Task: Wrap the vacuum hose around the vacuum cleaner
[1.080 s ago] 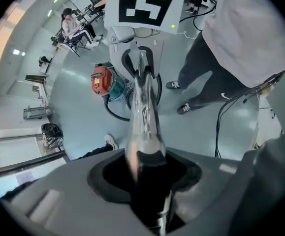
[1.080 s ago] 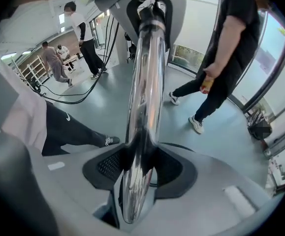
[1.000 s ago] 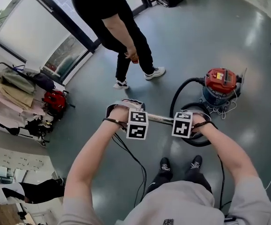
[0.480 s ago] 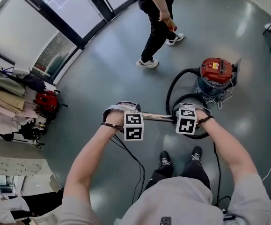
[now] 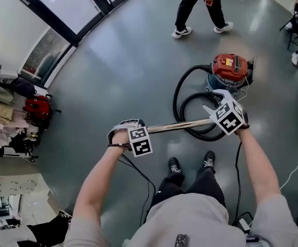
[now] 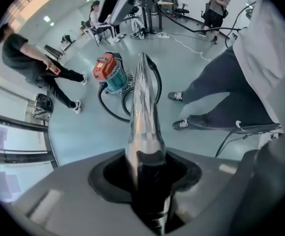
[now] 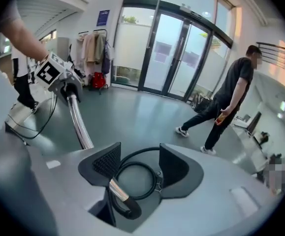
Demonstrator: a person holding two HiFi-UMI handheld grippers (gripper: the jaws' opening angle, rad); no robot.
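Farther now from the left tongs (image 6: 144,168), which grip the metal tube (image 5: 179,126), the right tongs (image 7: 138,170) have just been opening, the tube's end between them.

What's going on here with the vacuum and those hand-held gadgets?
A person holds a gripper in each hand. The left gripper is clamped on the vacuum's metal wand. The right gripper has just been opening its jaws, with the wand's curved end between them, unclamped. The black hose lies looped on the floor beside the red-topped vacuum cleaner, not yet wrapped around it.
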